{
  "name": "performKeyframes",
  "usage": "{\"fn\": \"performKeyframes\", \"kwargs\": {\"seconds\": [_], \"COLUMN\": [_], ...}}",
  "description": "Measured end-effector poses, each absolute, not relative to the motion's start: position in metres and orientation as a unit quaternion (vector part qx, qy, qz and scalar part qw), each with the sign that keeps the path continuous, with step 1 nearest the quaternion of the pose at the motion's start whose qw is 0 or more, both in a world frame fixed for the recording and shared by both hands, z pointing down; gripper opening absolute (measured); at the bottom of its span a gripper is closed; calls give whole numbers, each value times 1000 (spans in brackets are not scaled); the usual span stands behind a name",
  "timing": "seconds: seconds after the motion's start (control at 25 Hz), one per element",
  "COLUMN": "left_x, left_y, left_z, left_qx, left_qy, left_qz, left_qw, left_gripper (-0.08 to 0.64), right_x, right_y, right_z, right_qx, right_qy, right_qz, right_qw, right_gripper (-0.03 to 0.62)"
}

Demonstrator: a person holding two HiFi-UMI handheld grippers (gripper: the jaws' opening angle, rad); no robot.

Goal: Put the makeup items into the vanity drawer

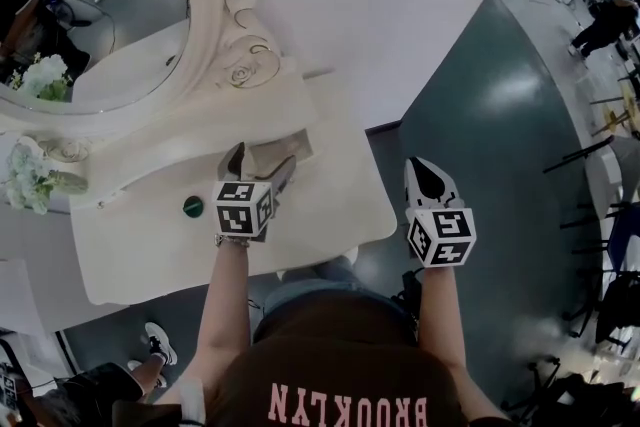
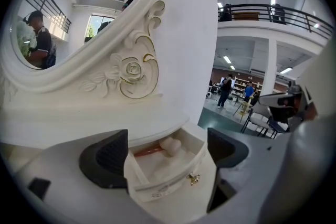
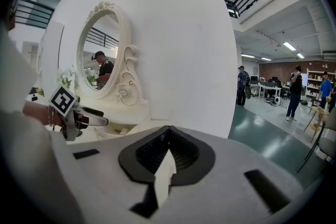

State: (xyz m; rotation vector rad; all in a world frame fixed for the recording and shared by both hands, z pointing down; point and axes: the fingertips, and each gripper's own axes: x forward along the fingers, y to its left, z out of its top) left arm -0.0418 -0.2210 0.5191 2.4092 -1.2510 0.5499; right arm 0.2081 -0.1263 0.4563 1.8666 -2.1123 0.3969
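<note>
Left tool [image 1: 263,155] wide open, gripping nothing, jaws flanking open drawer [image 2: 163,182] near surface's [image 1: 150,260] back right corner, pink stick [image 2: 148,150] and white lump [image 2: 170,145] inside, right tool [image 1: 427,173] closed, empty, beyond right edge.

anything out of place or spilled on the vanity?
Nothing spilled or damaged. One stray: a small round green item lies on the vanity top, left of the left gripper, outside the open drawer. The drawer sits straight and holds a white lump and a reddish stick.
</note>
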Motion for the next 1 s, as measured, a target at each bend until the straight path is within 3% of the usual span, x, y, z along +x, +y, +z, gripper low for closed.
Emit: {"fn": "performKeyframes", "kwargs": {"seconds": [1.0], "left_x": [-188], "left_y": [-215], "left_z": [506], "left_qx": [807], "left_qy": [-534], "left_qz": [170], "left_qw": [186], "left_gripper": [437], "right_x": [100], "right_y": [-156], "right_z": [449], "right_qx": [596], "right_qy": [-779], "right_qz": [122], "right_qw": [149], "right_gripper": [-3]}}
